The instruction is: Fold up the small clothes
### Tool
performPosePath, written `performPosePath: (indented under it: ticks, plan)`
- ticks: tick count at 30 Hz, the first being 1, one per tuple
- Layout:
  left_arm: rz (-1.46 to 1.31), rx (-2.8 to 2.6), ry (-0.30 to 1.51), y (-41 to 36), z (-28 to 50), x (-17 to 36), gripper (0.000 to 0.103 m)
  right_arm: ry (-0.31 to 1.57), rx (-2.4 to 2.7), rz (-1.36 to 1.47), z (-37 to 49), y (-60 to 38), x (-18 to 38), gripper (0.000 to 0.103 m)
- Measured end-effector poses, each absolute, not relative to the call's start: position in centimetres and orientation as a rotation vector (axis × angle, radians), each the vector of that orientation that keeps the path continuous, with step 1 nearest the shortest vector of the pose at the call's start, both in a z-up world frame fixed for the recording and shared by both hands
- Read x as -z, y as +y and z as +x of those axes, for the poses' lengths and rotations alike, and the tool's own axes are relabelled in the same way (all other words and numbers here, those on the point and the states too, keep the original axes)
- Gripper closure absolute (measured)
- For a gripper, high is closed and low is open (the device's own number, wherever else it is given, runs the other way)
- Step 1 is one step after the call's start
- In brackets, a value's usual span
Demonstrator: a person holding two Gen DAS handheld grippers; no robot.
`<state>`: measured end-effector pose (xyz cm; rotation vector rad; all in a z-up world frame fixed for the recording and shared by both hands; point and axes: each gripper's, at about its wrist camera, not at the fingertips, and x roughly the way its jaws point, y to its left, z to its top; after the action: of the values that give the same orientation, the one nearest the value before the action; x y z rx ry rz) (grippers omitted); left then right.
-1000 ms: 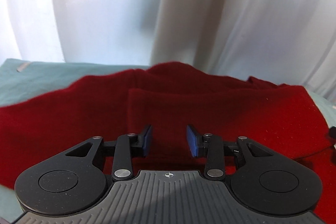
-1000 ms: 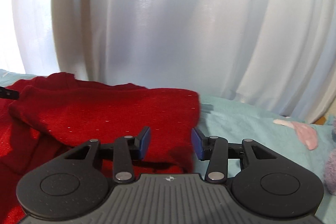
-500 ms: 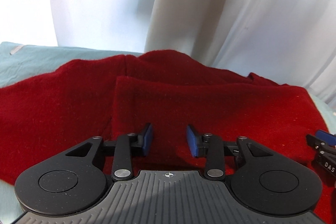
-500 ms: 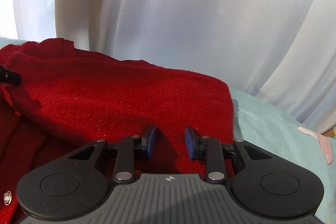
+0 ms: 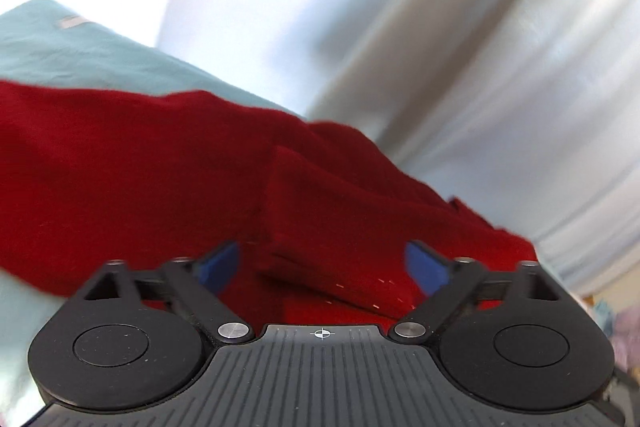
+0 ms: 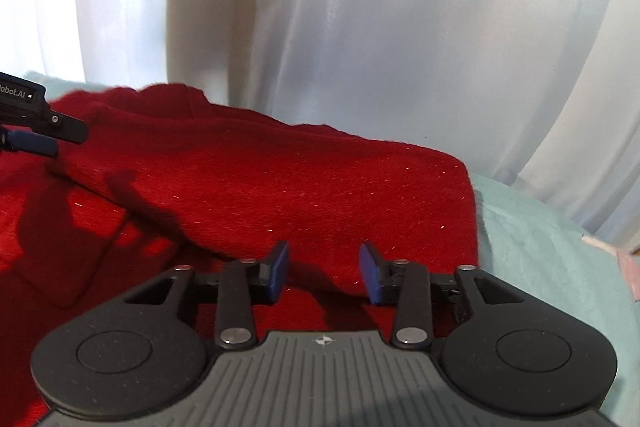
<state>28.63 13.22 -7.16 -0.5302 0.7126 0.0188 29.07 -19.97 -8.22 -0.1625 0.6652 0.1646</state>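
Left wrist view: the left tool (image 5: 322,267) hangs with its blue pads wide apart, gripping nothing, a folded flap of the red garment (image 5: 132,171) lying between them. The garment sprawls over the pale teal sheet (image 5: 80,47), white curtain (image 5: 460,27) beyond. Right wrist view: the right tool (image 6: 324,271) gapes too, empty, above the red garment (image 6: 300,187) near its right-hand fold; the left tool (image 6: 28,131) pokes in at the far left.
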Motion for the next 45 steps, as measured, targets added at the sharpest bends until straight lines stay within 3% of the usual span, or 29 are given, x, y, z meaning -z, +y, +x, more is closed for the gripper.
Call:
performPosePath:
  ticks: [1,8,12,20,23,25,29,34,38,42,44,45]
  plan:
    - [-0.571,-0.071,0.679,15.2,27.4,7.0,0.002,0.666,-0.191,-0.118,27.9,-20.2,7.9,0.044]
    - [-0.9,-0.557,0.459,31.9,19.0,8.0,0.004,0.691,-0.233,-0.058,21.7,-20.9,8.0,0.044]
    - [-0.999,-0.714,0.387,37.3,15.9,9.4,0.026,0.684,-0.201,-0.033,21.1,-21.4,7.9,0.044]
    - [-1.071,-0.72,0.31,41.8,15.6,12.2,0.044,0.687,-0.163,-0.013,22.0,-20.1,7.5,0.044]
    - [-1.11,-0.724,0.276,42.9,16.3,13.2,0.062,0.68,-0.159,-0.03,22.0,-19.4,7.2,0.044]
    - [-1.163,-0.74,0.271,43.6,16.5,14.2,0.091,0.681,-0.15,-0.036,22.0,-19.1,7.0,0.044]
    - [-1.136,-0.728,0.233,43.3,16.7,14.0,0.092,0.688,-0.136,-0.047,22.0,-18.8,7.0,0.044]
    - [-0.878,-0.517,0.184,38.4,18.6,8.1,0.093,0.678,-0.134,-0.035,21.8,-19.0,6.8,0.044]
    - [-0.599,-0.223,0.165,29.1,21.9,1.3,0.092,0.66,-0.136,-0.008,21.6,-19.4,6.5,0.044]
    - [-0.434,0.095,0.171,17.9,25.2,-2.1,0.09,0.634,-0.138,0.025,21.3,-20.1,6.1,0.044]
    - [-0.398,0.216,0.221,12.8,26.9,-1.7,0.075,0.622,-0.142,0.043,21.3,-20.5,5.8,0.044]
    - [-0.371,0.253,0.272,10.4,27.7,-1.0,0.043,0.618,-0.144,0.053,21.3,-20.8,5.6,0.044]
